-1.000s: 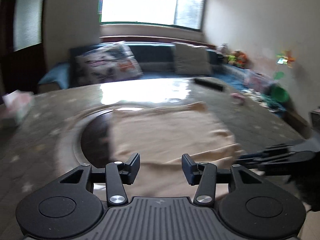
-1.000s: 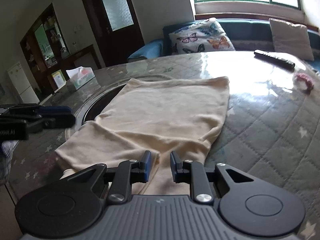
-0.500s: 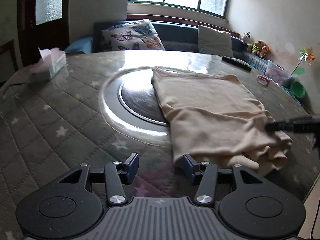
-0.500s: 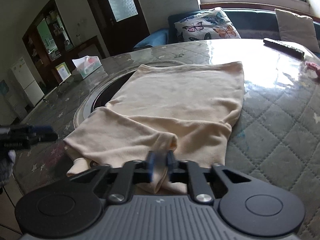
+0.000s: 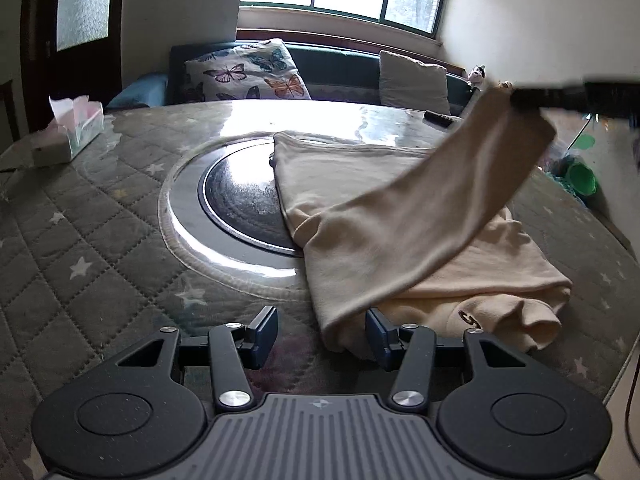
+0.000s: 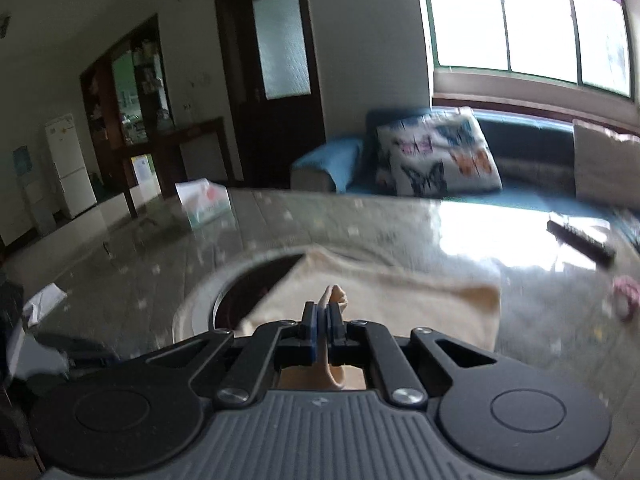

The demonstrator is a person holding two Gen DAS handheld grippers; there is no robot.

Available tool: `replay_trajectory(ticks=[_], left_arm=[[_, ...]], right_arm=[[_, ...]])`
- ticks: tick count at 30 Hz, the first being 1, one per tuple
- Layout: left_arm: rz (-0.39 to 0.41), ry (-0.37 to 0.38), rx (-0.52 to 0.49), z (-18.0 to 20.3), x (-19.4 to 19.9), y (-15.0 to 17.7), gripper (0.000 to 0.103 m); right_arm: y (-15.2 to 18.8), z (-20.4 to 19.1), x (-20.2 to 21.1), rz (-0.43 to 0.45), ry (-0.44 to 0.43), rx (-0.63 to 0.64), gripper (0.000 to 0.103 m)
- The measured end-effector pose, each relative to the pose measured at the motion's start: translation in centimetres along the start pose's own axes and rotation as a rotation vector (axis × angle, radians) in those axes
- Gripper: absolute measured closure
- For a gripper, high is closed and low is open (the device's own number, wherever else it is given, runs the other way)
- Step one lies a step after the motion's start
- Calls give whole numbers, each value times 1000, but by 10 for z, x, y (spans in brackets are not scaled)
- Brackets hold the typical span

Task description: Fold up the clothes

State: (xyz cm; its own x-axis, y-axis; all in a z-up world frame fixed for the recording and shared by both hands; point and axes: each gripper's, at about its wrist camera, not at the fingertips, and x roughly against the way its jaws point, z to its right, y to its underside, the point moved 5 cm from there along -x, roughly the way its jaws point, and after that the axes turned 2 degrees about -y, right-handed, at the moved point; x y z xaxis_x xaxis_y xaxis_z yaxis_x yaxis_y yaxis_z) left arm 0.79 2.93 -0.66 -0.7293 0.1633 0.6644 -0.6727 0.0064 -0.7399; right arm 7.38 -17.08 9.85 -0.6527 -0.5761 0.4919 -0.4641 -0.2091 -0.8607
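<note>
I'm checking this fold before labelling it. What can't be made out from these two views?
- Left wrist view: the right gripper is a blurred dark bar cut off by the right edge; its grip on the lifted sleeve is unclear there.
- Left wrist view: the logo on the cream garment is too small to read.
- Right wrist view: motion blur smears the table; the gripper body hides the garment's near edge.

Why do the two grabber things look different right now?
The left gripper has its jaws apart, gripping nothing; the right gripper has its jaws shut on the cream shirt's sleeve. The left gripper sits low beside the shirt's near edge, while the right gripper holds the sleeve lifted above the table. Both are black with blue pads.
</note>
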Motion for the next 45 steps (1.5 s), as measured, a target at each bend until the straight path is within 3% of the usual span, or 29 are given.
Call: replay_trajectory(ticks=[3, 5, 9, 18, 23, 28, 32, 42, 45], left_arm=[[5, -24, -47, 4, 0, 2, 59], [1, -33, -70, 4, 0, 5, 78], [6, -43, -89, 2, 0, 8, 92], [6, -75, -119, -2, 2, 9, 93], [-6, -97, -132, -9, 6, 7, 93], [26, -121, -104, -19, 13, -13, 92], [55, -98, -92, -14, 7, -33, 90], [50, 2, -120, 22, -44, -57, 91], [29, -16, -134, 24, -60, -57, 91]], right_arm=[[-16, -4, 3, 35, 10, 25, 99], [-19, -1, 6, 42, 20, 20, 99], [-8, 9, 7, 21, 48, -11, 99], [73, 52, -14, -144, 175, -125, 99], [105, 64, -20, -197, 180, -198, 99], [101, 63, -13, -172, 159, -202, 96], [99, 65, -13, -165, 192, -195, 95], [84, 48, -20, -107, 156, -132, 94], [85, 41, -26, -108, 129, -120, 94]])
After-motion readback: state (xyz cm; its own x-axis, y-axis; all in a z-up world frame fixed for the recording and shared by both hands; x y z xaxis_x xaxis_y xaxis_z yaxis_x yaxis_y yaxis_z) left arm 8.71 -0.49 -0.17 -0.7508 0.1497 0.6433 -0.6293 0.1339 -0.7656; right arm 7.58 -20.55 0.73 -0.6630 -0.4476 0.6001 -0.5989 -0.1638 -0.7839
